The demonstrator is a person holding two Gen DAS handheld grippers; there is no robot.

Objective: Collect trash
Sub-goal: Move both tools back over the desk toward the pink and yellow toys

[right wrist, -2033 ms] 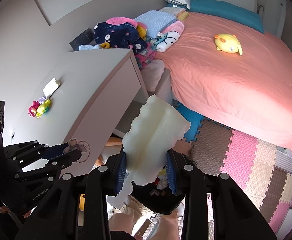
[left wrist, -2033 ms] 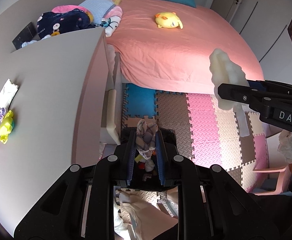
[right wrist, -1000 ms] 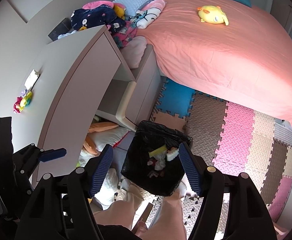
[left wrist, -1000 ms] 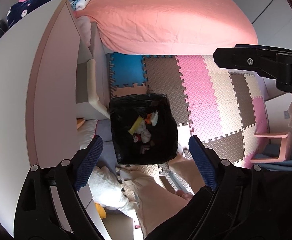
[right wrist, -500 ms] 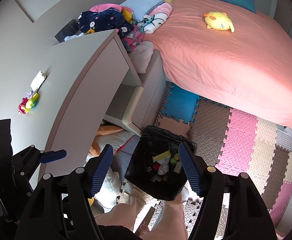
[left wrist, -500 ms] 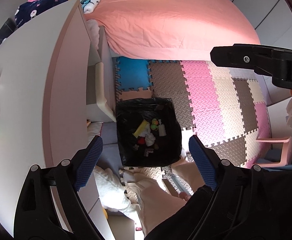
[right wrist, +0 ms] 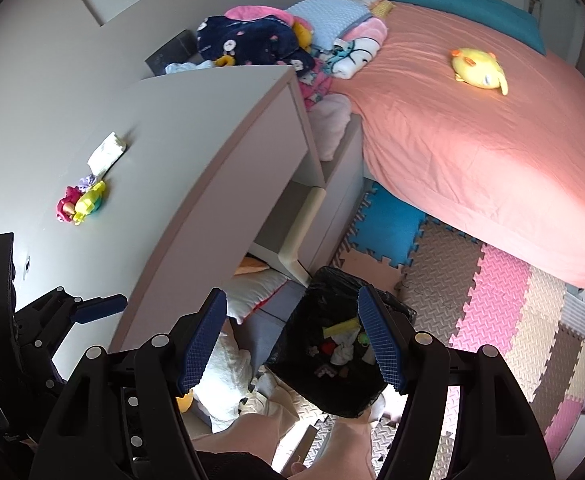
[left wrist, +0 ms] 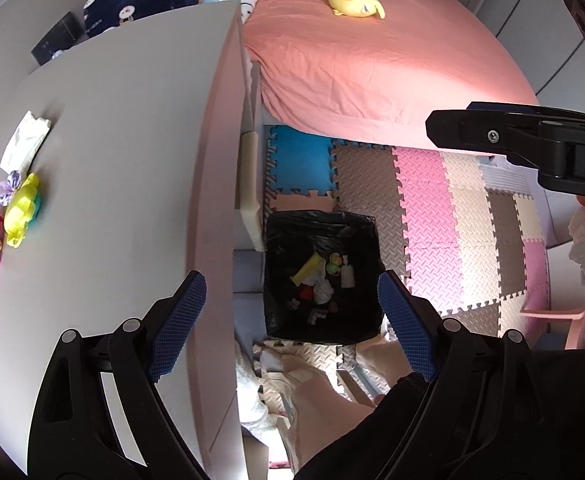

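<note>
- My left gripper [left wrist: 292, 320] stands wide apart with nothing between its blue, cross-hatched pads [left wrist: 176, 320]; my right gripper [right wrist: 292, 340] is also parted and empty, its ribbed blue pads set closer together.
- Just below both sets of jaws lie my legs in pale, soft trousers [right wrist: 252, 436], over the floor.
- Between the fingers, on the floor, stands the bin [left wrist: 362, 236], a squarish box lined with a glossy, crinkled black bag. In it lies the trash [left wrist: 320, 280]: a yellow strip, white crumpled scraps, a small red bit and a yellow-green piece.
- The bin stands on foam floor mats [left wrist: 424, 208], ridged tiles with jigsaw edges in pink, cream, tan and blue.
- To the bin's left is the desk [left wrist: 132, 160], a smooth, matte grey slab with a straight edge. On it lie a flat white packet [right wrist: 107, 154], a small purple flower-shaped thing and little plastic toys [right wrist: 78, 202] in pink and yellow.
- Beyond is the bed [right wrist: 472, 140] under a wrinkled salmon sheet, with a rounded yellow plush [right wrist: 478, 68] on top.
- At the desk's far end, folded fleecy blankets [right wrist: 252, 40] are piled up.
</note>
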